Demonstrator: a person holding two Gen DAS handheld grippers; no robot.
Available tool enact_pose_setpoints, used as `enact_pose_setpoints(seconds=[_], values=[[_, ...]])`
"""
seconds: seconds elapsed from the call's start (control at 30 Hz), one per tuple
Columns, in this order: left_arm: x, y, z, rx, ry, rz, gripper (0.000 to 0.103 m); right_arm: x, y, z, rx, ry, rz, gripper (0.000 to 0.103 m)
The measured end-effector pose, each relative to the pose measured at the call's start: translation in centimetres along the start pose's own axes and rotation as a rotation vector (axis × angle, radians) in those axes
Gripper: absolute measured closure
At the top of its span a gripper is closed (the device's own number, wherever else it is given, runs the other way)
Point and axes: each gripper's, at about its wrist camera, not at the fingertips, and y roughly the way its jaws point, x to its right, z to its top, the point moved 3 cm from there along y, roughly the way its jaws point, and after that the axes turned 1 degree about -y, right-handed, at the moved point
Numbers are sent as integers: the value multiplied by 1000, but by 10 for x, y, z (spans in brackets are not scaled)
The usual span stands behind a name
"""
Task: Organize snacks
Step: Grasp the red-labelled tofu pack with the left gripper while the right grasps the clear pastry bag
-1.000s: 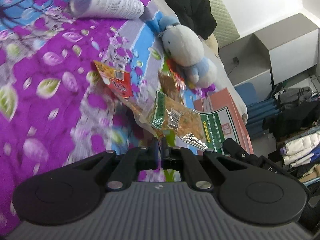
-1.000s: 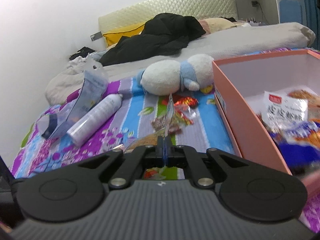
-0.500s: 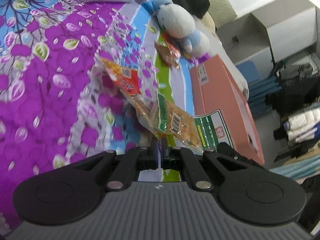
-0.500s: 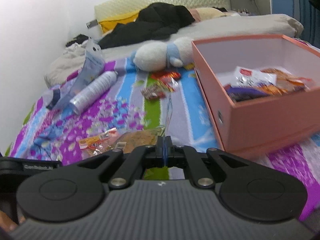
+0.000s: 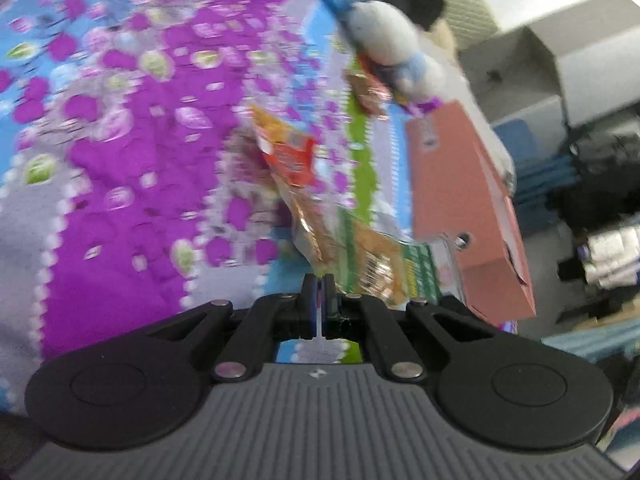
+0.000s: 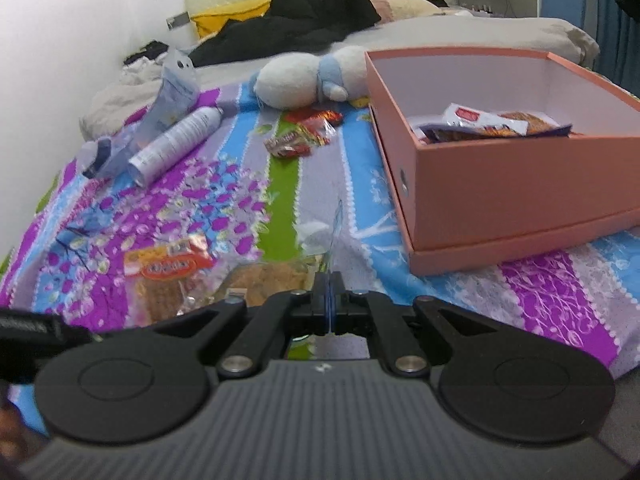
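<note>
Change since a moment ago: both views have drawn back from the box (image 6: 500, 196); its whole open top now shows in the right view, where earlier only its near wall and corner filled the frame.
Bedspread (image 6: 200, 200): the purple, blue and green cover the box sits on; everything is laid out on it, probably as a sorting surface.
Box: salmon, open-topped, at the right of the spread; several packets (image 6: 492, 120) already lie inside, so it reads as the collecting place.
Plush toy (image 6: 308, 76): just beyond the box's far left corner, lying on its side; not a snack, likely staying put.
Spray can (image 6: 176, 144): well left of the box, on its side, also no part of the sorting.
Loose snacks near the toy (image 6: 304, 136): red wrappers left of the box's far end, not yet gathered.
Red-label packet (image 6: 168, 268): left of the box's near corner, flat on the spread.
Green-edged packet (image 5: 372, 256): beside the red-label one, nearer the box, right ahead of the left gripper.
Right gripper (image 6: 329, 292): clenched, a thin clear film (image 6: 336, 224) standing up edge-on between its fingers.
Left gripper (image 5: 319, 292): clenched; whether it pinches a corner of the green-edged packet the blur does not settle.
</note>
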Motion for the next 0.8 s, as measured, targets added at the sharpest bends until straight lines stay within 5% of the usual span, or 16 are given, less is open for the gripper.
enact_pose_setpoints(seconds=[0.37,0.43,0.47,0.5,0.53,0.6,0.67,0.8], values=[[1,-3,6,-3,-18,38,96,8,5,-9,-39,-3,-15,97],[3,1,6,-21,-12,77,65,9,4,-8,-37,-2,-18,96],[4,2,6,-22,-9,97,35,8,4,-8,-34,-9,-23,96],[5,2,7,-11,-4,119,18,8,4,-8,-33,-17,-31,95],[6,1,8,6,3,139,15,9,3,-8,-30,-22,-38,93],[11,2,11,14,34,173,11,10,1,-8,-12,-25,-36,47],[16,6,16,10,66,214,8,11,-4,-6,30,-23,-31,29],[26,13,25,23,106,273,3,9,-4,-4,66,-55,5,29]])
